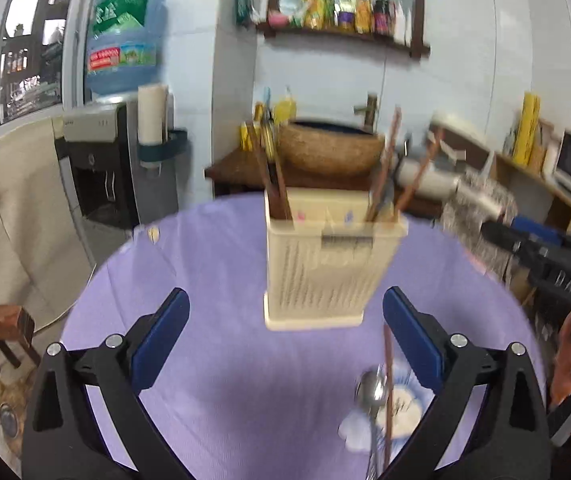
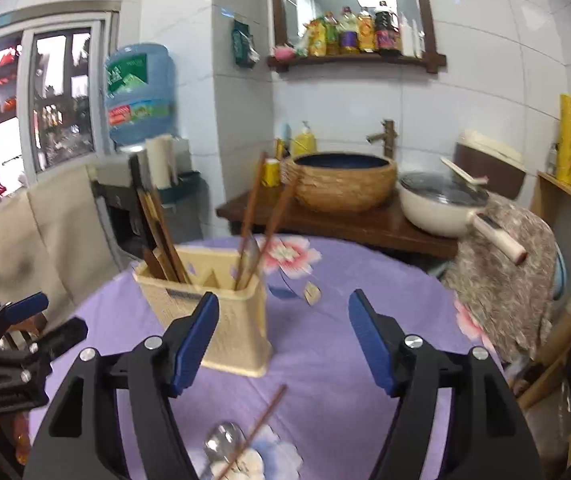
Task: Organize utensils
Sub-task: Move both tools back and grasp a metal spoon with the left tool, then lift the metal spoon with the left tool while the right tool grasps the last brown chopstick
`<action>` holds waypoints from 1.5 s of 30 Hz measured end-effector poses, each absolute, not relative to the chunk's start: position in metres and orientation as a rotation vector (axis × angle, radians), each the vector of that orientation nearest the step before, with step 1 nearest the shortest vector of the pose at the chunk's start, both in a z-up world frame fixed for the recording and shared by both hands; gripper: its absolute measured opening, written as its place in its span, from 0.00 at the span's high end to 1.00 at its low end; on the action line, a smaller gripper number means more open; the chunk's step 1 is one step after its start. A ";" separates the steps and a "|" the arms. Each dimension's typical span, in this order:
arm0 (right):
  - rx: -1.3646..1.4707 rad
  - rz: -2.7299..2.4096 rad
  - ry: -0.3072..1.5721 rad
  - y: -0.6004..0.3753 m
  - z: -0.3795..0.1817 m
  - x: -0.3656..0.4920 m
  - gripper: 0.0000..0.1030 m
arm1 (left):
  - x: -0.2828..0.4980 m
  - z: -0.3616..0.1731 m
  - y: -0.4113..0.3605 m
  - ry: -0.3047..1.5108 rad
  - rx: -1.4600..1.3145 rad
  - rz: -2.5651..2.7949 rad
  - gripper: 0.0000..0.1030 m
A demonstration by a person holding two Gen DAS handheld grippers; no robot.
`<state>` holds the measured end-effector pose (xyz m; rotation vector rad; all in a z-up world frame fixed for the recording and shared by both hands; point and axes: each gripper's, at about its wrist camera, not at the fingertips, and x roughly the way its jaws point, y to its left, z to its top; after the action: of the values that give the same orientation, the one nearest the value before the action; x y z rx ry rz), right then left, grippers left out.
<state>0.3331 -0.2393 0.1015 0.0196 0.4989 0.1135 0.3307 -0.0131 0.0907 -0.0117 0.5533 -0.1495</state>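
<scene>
Two compartments of cream utensil holder [image 2: 221, 312] occupied: left end holds cluster of dark wooden chopsticks [image 2: 157, 236], right end holds two brown chopsticks [image 2: 261, 216] plus what looks like metal utensil, blurred. Middle section looks bare. Holder stands upright on purple worktop [image 2: 325, 344]. Loose on worktop nearer cameras: metal spoon [image 2: 225, 446] and single chopstick [image 2: 259, 426], crossing over flower print. Left tool [image 1: 285, 340] released, fingers spread, gripping nothing. Right tool [image 2: 283, 340] likewise released, unladen.
</scene>
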 end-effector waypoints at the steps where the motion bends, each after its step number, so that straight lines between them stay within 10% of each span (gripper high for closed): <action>1: 0.022 0.095 0.513 -0.241 0.093 0.331 0.34 | 0.327 0.074 -0.019 0.592 0.007 -0.153 0.07; 11: 0.090 -0.048 0.654 -0.270 0.006 0.307 0.34 | 0.322 -0.008 -0.070 0.814 0.083 -0.242 0.25; 39: 0.138 -0.044 0.688 -0.282 -0.012 0.308 0.34 | 0.385 -0.042 -0.126 0.957 0.055 -0.145 0.45; 45: 0.145 -0.040 0.708 -0.282 -0.015 0.310 0.34 | 0.380 -0.042 -0.125 0.933 0.067 -0.158 0.64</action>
<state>0.3103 -0.2820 -0.0152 0.1452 0.7083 -0.0402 0.3804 -0.1246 -0.0419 0.0670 0.9330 -0.1583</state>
